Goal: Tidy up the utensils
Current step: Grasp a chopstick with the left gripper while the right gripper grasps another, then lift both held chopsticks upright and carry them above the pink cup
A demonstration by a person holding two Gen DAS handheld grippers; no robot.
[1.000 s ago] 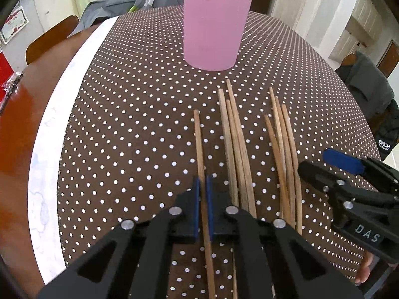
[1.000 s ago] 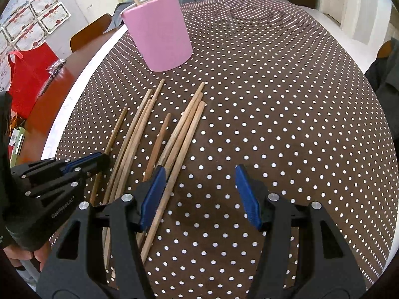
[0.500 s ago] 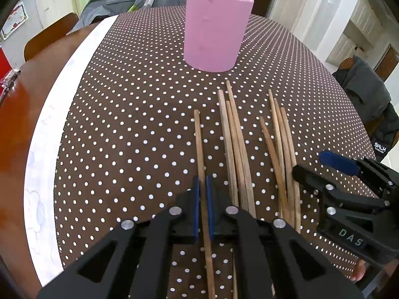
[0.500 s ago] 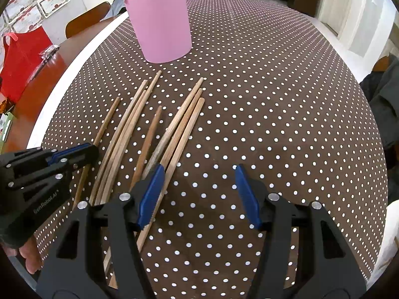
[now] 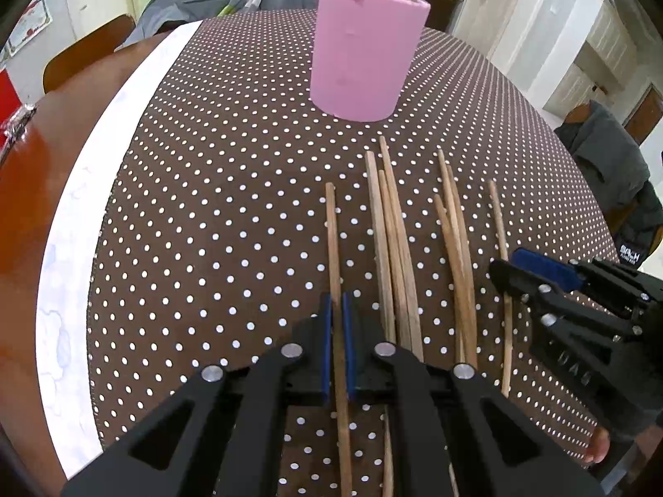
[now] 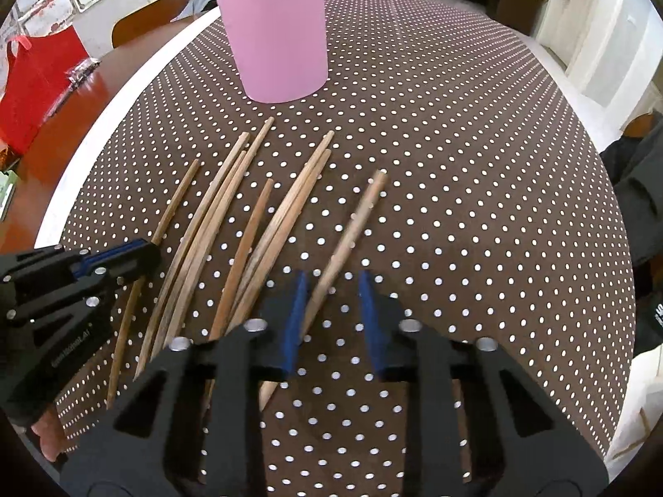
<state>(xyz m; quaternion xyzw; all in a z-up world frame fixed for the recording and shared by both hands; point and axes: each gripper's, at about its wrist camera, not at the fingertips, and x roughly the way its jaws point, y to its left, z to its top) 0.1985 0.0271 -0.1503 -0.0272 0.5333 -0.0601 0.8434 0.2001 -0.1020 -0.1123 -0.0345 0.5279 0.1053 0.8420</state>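
Note:
A pink cup (image 5: 364, 54) (image 6: 281, 37) holding several chopsticks stands on the dotted brown cloth (image 5: 232, 190). Before it lie several loose wooden chopsticks (image 5: 393, 240) (image 6: 215, 207). My left gripper (image 5: 336, 314) (image 6: 116, 256) is shut on the leftmost chopstick (image 5: 331, 240) (image 6: 174, 203), which still rests along the cloth. My right gripper (image 6: 331, 290) (image 5: 522, 265) is closing around the rightmost chopstick (image 6: 360, 211) (image 5: 499, 227). That stick leans near the left pad, and a gap still shows to the right pad.
The cloth's white border (image 5: 83, 215) and bare wooden tabletop (image 5: 25, 165) lie to the left. A red bag (image 6: 29, 83) sits on that wood. A chair (image 5: 83, 58) and grey clothing (image 5: 232, 4) stand behind; a dark jacket (image 5: 609, 157) hangs at the right.
The right jaws have narrowed a good deal. One chopstick has swung right, out of its bunch, and now lies between them. The left gripper and its chopstick have stayed put.

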